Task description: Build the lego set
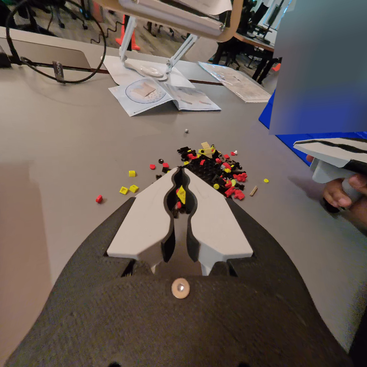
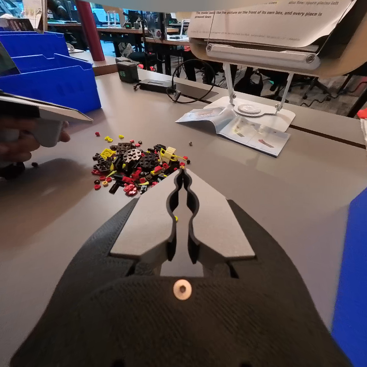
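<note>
A pile of black, red and yellow lego pieces (image 1: 216,170) lies on the grey table (image 1: 79,139); it also shows in the right wrist view (image 2: 135,164). My left gripper (image 1: 179,169) is shut, its tips meeting over the near left edge of the pile. A yellow piece (image 1: 181,193) of the pile shows through the hollow between its fingers. My right gripper (image 2: 182,169) is shut with nothing between its tips, just right of the pile. The left wrist view shows the right gripper (image 1: 296,145) off to the right, above the table. The right wrist view shows the left gripper (image 2: 89,119) above the pile's left.
An open instruction booklet (image 1: 164,97) lies beyond the pile, under a white stand (image 1: 151,69) that holds a sheet. Blue bins (image 2: 49,79) stand at the left in the right wrist view. Loose yellow and red pieces (image 1: 129,186) lie left of the pile. A cable (image 1: 59,75) lies at the back. My hands' fingertips stand some 20 cm from each other.
</note>
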Demonstrator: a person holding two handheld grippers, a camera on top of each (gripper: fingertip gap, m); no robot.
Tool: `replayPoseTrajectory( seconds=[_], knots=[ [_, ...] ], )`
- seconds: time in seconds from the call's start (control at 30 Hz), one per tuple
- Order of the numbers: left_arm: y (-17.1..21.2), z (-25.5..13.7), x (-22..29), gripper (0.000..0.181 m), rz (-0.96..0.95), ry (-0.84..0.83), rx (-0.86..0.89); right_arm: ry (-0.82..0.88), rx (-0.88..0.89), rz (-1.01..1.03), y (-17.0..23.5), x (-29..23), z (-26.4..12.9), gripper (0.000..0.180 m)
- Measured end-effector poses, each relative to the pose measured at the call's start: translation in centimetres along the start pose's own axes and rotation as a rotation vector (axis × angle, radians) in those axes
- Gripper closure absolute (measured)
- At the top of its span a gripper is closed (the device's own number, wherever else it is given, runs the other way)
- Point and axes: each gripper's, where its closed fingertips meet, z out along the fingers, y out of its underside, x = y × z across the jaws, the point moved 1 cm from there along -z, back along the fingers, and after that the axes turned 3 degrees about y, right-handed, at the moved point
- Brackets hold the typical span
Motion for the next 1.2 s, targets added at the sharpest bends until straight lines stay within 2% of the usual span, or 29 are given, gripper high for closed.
replayPoseTrajectory(
  seconds=[0.23,0.4,0.47,0.57,0.63,0.9,1.03,1.2],
  knots=[
    [0.3,0.6,-0.6,0.181,-0.037,0.006,-0.017,-0.087,-0.069,0.072,0.8,-0.3,0.6,0.180],
    [0.0,0.7,-0.4,0.181,-0.001,0.000,-0.014,-0.116,-0.094,0.052,1.1,-0.9,0.8,0.179],
    [-0.2,0.6,0.0,0.181,0.017,0.005,-0.012,-0.130,-0.099,0.034,1.1,-1.2,0.8,0.172],
    [-0.2,0.4,0.2,0.181,0.003,0.011,-0.019,-0.176,-0.128,0.011,1.5,-2.0,0.9,0.151],
    [-0.2,0.4,0.2,0.181,-0.015,0.017,-0.026,-0.200,-0.152,0.001,1.9,-2.5,1.0,0.145],
    [-0.1,0.2,0.2,0.178,-0.002,0.002,-0.033,-0.235,-0.214,-0.074,2.7,-3.8,1.8,0.130],
    [0.1,0.3,0.1,0.177,-0.020,0.008,-0.041,-0.296,-0.197,-0.131,1.7,-5.7,4.1,0.128],
    [0.1,0.1,-0.2,0.176,-0.049,0.013,-0.037,-0.356,-0.281,-0.299,3.0,-8.1,7.2,0.123]
  ],
)
